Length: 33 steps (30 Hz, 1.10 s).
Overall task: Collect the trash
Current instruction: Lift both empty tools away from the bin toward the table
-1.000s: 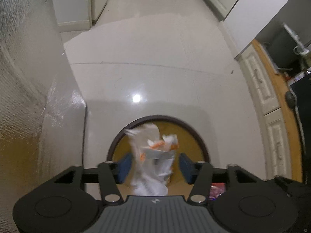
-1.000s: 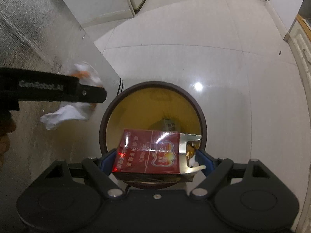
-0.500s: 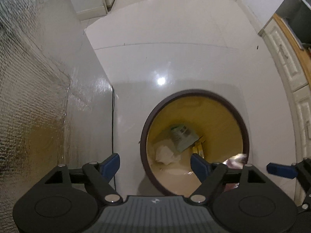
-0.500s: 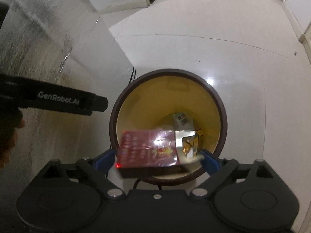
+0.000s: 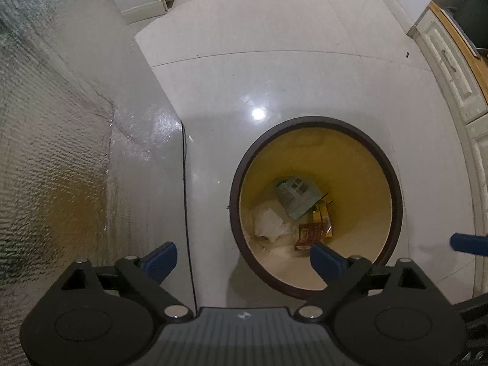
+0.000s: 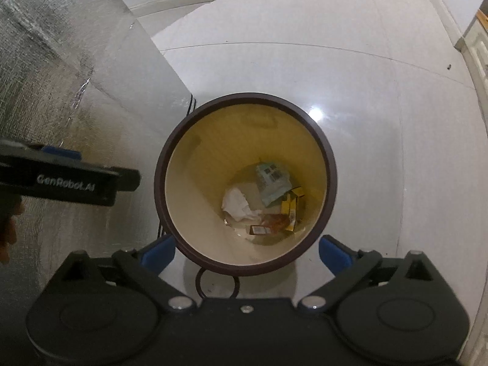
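1. One trash bin point(image 6: 326, 152), round, dark-rimmed, yellow inside, at the centre of the right wrist frame and right of centre in the left wrist frame.
2. Four pieces of trash at the bin's bottom:
   - one crumpled white paper point(image 6: 236, 202), lower left of the pile;
   - one grey-green packet point(image 6: 271, 184), at the top;
   - one yellow box point(image 6: 291, 206), at the right;
   - one red box point(image 6: 268, 224), at the bottom.
3. Two grippers: the left gripper point(image 5: 244, 257) and the right gripper point(image 6: 247, 251), each with two blue fingertips, jaws opening with nothing between them.
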### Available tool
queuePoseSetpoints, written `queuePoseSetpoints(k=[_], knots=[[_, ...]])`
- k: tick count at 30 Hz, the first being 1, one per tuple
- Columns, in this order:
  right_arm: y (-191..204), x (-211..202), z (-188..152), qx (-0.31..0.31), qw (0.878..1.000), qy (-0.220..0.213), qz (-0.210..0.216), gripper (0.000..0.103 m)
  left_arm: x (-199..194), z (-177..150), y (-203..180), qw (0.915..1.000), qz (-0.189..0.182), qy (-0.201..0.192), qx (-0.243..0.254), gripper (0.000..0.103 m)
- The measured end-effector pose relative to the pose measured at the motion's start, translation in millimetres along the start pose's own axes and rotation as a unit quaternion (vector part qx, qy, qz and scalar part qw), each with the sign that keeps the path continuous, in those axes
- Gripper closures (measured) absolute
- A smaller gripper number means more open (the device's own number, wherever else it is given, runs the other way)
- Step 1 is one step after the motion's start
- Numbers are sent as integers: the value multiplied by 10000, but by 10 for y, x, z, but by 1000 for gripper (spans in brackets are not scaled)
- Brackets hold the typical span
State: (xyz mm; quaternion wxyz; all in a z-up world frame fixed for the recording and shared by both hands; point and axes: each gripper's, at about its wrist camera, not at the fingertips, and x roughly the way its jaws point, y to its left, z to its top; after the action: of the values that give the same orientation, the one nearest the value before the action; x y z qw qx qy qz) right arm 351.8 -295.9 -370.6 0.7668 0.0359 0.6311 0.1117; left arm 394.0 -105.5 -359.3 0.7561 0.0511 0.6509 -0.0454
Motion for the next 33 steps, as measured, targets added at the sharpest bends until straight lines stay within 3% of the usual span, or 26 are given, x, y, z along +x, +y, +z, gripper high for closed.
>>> queuePoseSetpoints(k=[12,20,33], knots=[[-114,-250,-47,320,9989,-184,-302,0,-255,-110,27,9999,-18,-64,109,0],[-114,-516,-56,421,9972,-451,-422,0,-458,-140,27,9998,-38,-118,129,0],[-118,-991,-120,586,9927,-913,-532,0,-1030,-210,9,9980,-32,-616,139,0]])
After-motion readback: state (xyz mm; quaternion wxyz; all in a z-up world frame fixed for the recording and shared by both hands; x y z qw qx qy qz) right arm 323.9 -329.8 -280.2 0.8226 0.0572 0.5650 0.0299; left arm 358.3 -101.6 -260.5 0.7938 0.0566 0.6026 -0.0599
